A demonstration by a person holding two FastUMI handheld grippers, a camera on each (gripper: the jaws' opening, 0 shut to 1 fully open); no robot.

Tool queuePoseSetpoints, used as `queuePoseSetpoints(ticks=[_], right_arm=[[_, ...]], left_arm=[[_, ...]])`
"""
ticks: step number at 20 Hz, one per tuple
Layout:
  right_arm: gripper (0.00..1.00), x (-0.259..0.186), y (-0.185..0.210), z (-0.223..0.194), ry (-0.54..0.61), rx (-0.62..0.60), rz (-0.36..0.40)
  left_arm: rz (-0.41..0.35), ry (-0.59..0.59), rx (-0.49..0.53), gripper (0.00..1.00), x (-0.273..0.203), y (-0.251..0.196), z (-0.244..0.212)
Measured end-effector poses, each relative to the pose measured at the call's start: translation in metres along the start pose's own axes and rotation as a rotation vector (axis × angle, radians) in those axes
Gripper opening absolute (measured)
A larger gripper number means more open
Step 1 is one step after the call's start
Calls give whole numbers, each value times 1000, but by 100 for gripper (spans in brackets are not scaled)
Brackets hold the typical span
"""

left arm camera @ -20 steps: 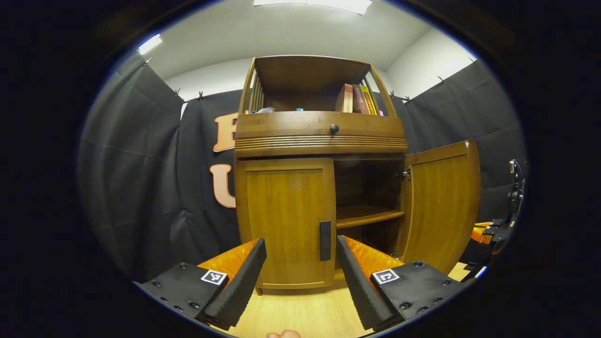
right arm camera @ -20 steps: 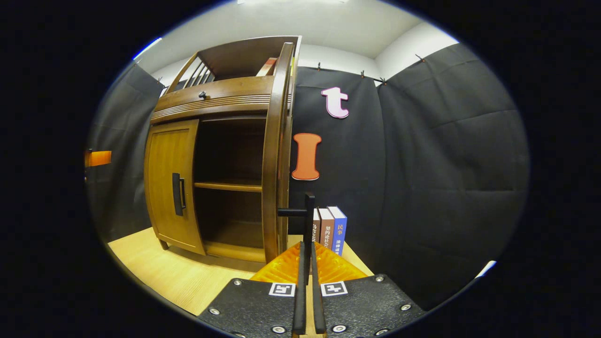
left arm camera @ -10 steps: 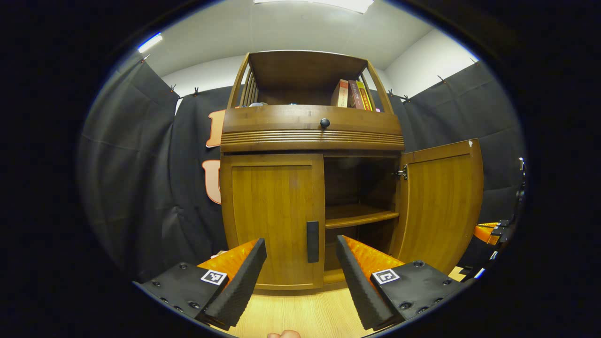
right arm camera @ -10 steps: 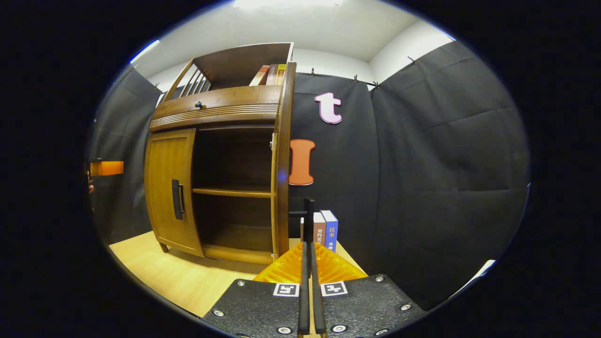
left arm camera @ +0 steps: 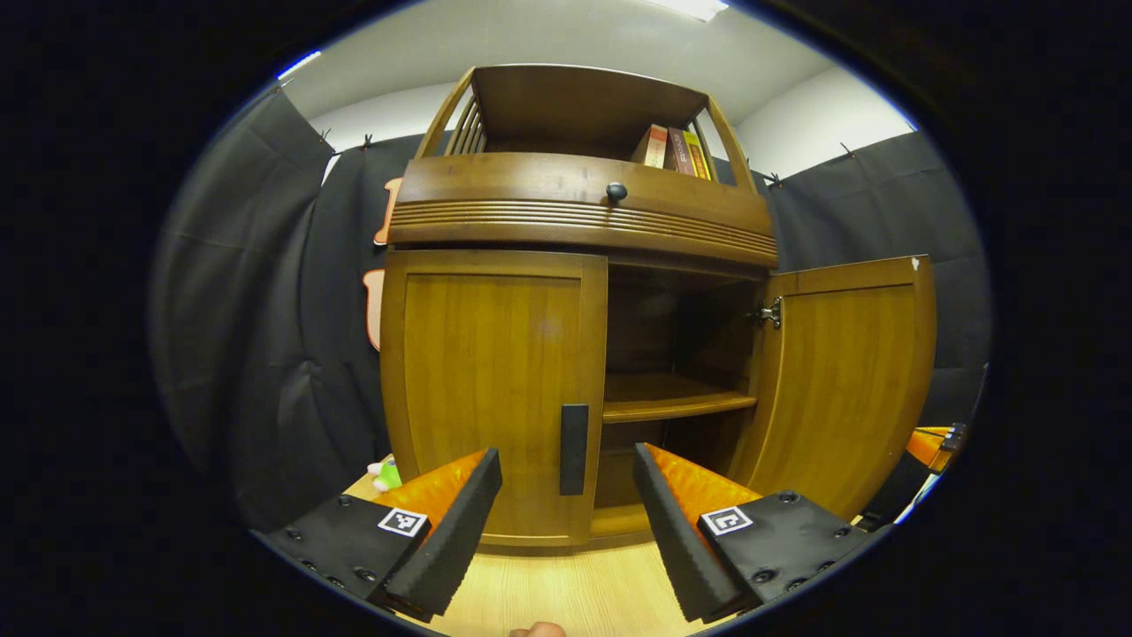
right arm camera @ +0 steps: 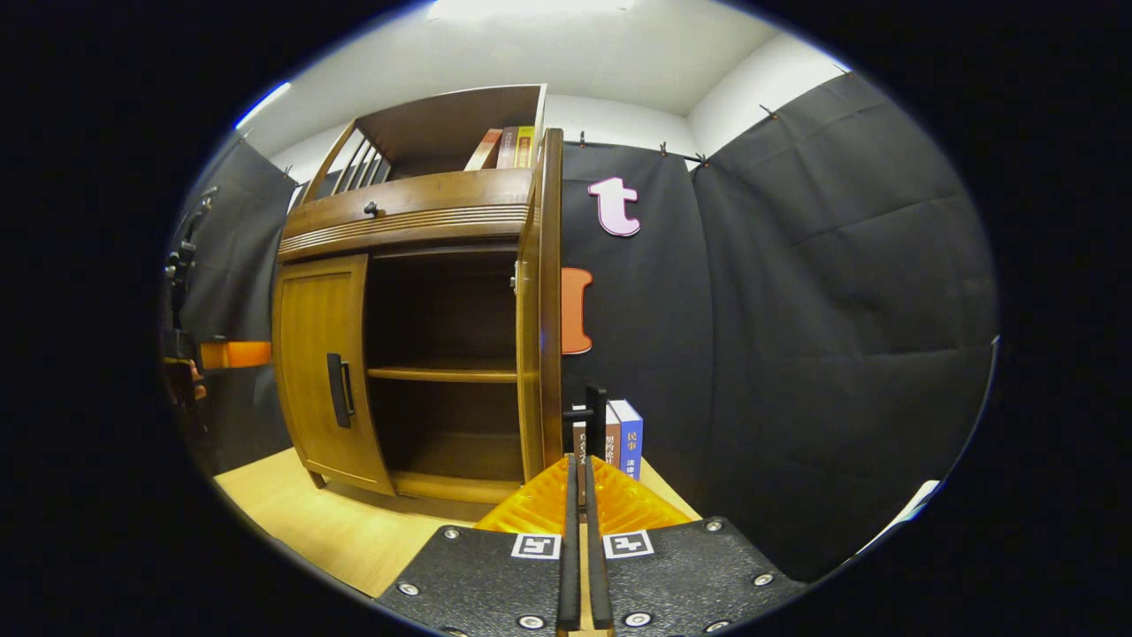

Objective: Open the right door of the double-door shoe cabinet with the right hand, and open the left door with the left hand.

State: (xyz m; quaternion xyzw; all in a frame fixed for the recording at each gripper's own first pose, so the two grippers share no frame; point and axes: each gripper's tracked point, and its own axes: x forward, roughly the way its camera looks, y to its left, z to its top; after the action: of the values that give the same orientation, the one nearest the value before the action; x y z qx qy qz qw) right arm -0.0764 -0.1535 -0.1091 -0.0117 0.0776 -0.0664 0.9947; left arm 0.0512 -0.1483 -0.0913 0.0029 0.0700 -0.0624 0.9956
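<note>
Shoe cabinet (left arm camera: 584, 265) takes up the middle of the left gripper view, dark polished wood with a ribbed band under its top shelf. I see its left door (left arm camera: 491, 389) closed, and the door's handle (left arm camera: 573, 448), a flat dark upright bar, sits just above the gap between my left gripper's (left arm camera: 566, 513) spread-apart, ridged fingers. I judge it straight ahead and near, so this hand goes forward. The right door (left arm camera: 845, 389) stands swung out at frame right.

In the right gripper view, the right door (right arm camera: 544, 310) shows edge-on at centre. My right gripper (right arm camera: 579, 495) is pinched on that door's thin upright handle (right arm camera: 594, 420). Books (right arm camera: 623, 442) stand behind it.
</note>
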Motion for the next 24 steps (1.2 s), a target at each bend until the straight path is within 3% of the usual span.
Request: queuePoseSetpoints(ticks=[2,5,6,7,9,10,11,13,14,15,16,17,18,19,20,21,22,23,24], right_arm=[[0,-4,5,5,-3,8,9],[4,-6,14,11,-7,21,26],[16,-6,15,12,-8,23,29],[4,-7,16,15,-10,26,31],[4,-5,19,19,-15,34,28],[16,-4,21,20,-16,36,31],[6,-4,23,21,-17,35,27],[6,-2,25,26,-22,25,19],[0,-3,28,28,-27,20,18],[13,-3,30,31,-34,17,19],[13,-5,33,33,-38,16,24],[4,-6,36,35,-41,17,29],[17,-7,40,36,-44,16,34],[9,-6,43,38,-46,12,40],[19,-6,47,38,-46,6,47],[10,-4,51,38,-47,-2,52],[21,-3,53,39,-48,-8,56],[19,-3,56,39,-48,-11,60],[43,-3,60,39,-49,-8,69]], left_arm=[[14,11,22,95,19,2,-8],[17,34,7,97,48,2,-22],[7,45,-8,96,57,0,-26],[-4,51,-21,96,68,-2,-29],[-15,57,-34,96,86,-3,-34],[-15,58,-31,96,95,-3,-36],[-14,61,-29,96,103,-4,-38],[-21,80,-29,96,118,-4,-44],[-24,92,-28,96,125,-4,-47],[-24,99,-25,94,130,-5,-48],[-18,93,-17,94,135,-5,-48],[-11,87,-6,93,140,-3,-49],[-11,86,1,93,144,-1,-51],[-12,90,4,92,148,2,-53],[-14,95,-1,92,150,3,-57],[-13,96,-8,92,154,3,-59],[-12,97,-14,92,156,4,-60],[-13,96,-20,88,159,5,-61],[-16,95,-26,85,160,4,-63]])
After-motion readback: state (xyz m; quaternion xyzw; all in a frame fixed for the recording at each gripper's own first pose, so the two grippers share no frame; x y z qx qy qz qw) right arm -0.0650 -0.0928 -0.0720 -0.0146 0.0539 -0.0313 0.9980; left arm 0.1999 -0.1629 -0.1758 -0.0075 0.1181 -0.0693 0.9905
